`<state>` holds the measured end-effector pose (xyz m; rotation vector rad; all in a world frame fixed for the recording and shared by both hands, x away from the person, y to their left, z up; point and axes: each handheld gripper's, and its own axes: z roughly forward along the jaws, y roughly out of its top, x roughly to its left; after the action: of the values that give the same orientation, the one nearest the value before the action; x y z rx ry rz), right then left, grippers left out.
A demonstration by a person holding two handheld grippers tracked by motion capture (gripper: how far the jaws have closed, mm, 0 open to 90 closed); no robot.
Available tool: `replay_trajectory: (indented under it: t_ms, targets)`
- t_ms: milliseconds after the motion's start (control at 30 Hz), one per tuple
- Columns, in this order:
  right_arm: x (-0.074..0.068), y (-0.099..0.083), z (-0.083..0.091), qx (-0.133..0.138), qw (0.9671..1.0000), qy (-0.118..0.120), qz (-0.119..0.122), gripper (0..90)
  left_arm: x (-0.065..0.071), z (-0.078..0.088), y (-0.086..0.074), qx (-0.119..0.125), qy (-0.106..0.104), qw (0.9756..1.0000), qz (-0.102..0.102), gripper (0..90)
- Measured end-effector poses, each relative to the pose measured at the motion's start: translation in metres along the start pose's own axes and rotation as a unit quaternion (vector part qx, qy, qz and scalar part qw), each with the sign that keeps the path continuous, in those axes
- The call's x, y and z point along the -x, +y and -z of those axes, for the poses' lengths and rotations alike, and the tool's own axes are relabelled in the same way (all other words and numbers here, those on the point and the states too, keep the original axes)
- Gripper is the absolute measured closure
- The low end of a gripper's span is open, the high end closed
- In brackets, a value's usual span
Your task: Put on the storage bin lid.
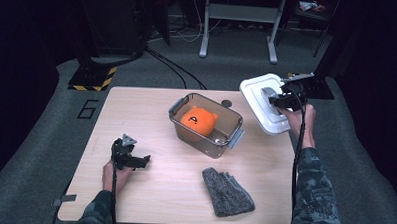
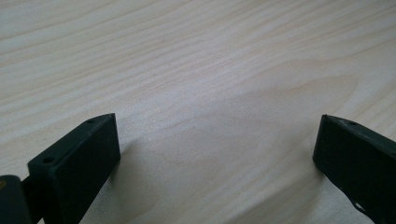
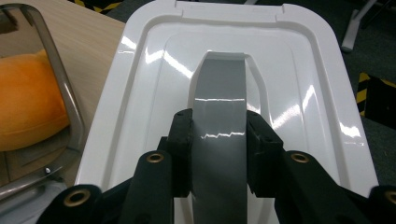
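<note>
Right gripper (image 3: 219, 140): jaws pinched on the grey handle (image 3: 218, 107) of the white lid (image 3: 140, 93), one pad pressed to each flank of the strap. Lid carried tilted in the air off the table's right edge, beside and clear of the clear bin (image 1: 206, 125), as seen from the high view. Bin open-topped near the table (image 1: 148, 190) centre, orange plush toy (image 1: 198, 119) inside, latch flaps swung outward at both ends. Grey knit item (image 1: 227, 193) lying flat nearer the person, well apart from the bin.

Risks, judged: narrow grip on a glossy handle, so possible swing or slip of the tilted lid; possible snag of a corner on the bin rim or a raised latch if brought across low or skewed; possible fouling on the plush toy if seated unevenly.

Right hand (image 1: 301, 120) raised beyond the table edge, forearm reaching forward. Left gripper (image 2: 217, 154): jaws spread wide, nothing between, resting low over bare wood, left hand (image 1: 115, 174) near the front left.
</note>
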<state>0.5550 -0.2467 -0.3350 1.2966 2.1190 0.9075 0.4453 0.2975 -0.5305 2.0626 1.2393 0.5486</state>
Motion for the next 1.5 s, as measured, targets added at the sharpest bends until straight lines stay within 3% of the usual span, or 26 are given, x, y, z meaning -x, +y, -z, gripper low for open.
replay_trajectory:
  t_ms: [600, 900, 933, 967, 1033, 1100, 1400, 1500]
  targets:
    - [-0.036, 0.024, 0.006, 0.011, 0.9978, 0.054, 0.037, 67.0, 0.0, 0.0, 0.0, 0.0, 0.0, 1.0, 0.0, 0.2]
    - [-0.056, 0.034, 0.004, 0.015, 0.9941, 0.086, 0.064, 67.0, 0.0, 0.0, 0.0, 0.0, 0.0, 1.0, 0.001, 0.2]
    - [-0.059, 0.035, 0.004, 0.015, 0.9936, 0.09, 0.067, 67.0, -0.001, 0.001, 0.0, -0.006, -0.002, 1.0, -0.006, 0.2]
    - [-0.061, 0.037, 0.004, 0.019, 0.9919, 0.097, 0.08, 67.0, -0.001, 0.001, 0.0, -0.005, -0.001, 1.0, -0.006, 0.2]
    - [-0.064, 0.037, 0.004, 0.017, 0.9924, 0.097, 0.073, 67.0, -0.001, 0.001, 0.0, -0.006, -0.001, 1.0, -0.006, 0.2]
    - [-0.068, 0.04, 0.003, 0.017, 0.9904, 0.103, 0.091, 67.0, -0.001, 0.001, 0.0, -0.006, -0.001, 1.0, -0.006, 0.2]
    - [-0.085, 0.043, 0.0, 0.012, 0.988, 0.118, 0.099, 67.0, -0.001, 0.001, 0.0, -0.007, -0.001, 1.0, -0.007, 0.2]
    - [-0.091, 0.045, -0.001, 0.015, 0.9856, 0.127, 0.111, 67.0, -0.001, 0.001, 0.0, -0.006, -0.001, 1.0, -0.007, 0.3]
